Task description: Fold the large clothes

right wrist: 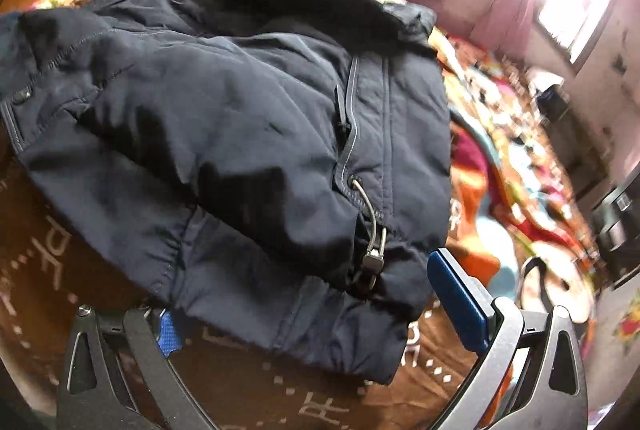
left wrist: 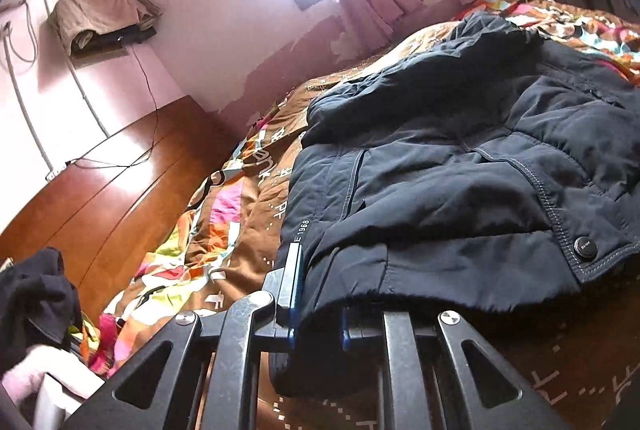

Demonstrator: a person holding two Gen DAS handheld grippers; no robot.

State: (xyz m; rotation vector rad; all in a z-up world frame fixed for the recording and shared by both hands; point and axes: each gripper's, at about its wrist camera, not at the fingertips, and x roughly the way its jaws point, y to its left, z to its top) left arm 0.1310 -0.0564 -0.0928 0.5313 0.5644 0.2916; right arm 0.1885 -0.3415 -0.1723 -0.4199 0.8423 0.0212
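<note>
Pinching the near hem of the dark jacket [left wrist: 460, 158], the left gripper [left wrist: 318, 314] could slip; the right gripper [right wrist: 316, 314] gapes wide.

The jacket [left wrist: 460, 158] covers the middle of the bed [left wrist: 240, 230]; bare blanket lies open along its left side and below its hem [right wrist: 280, 390]. A clothes pile [left wrist: 36, 306] blocks the near left corner. The headboard [left wrist: 100, 190] and wall [left wrist: 208, 10] bound the far sides.
</note>
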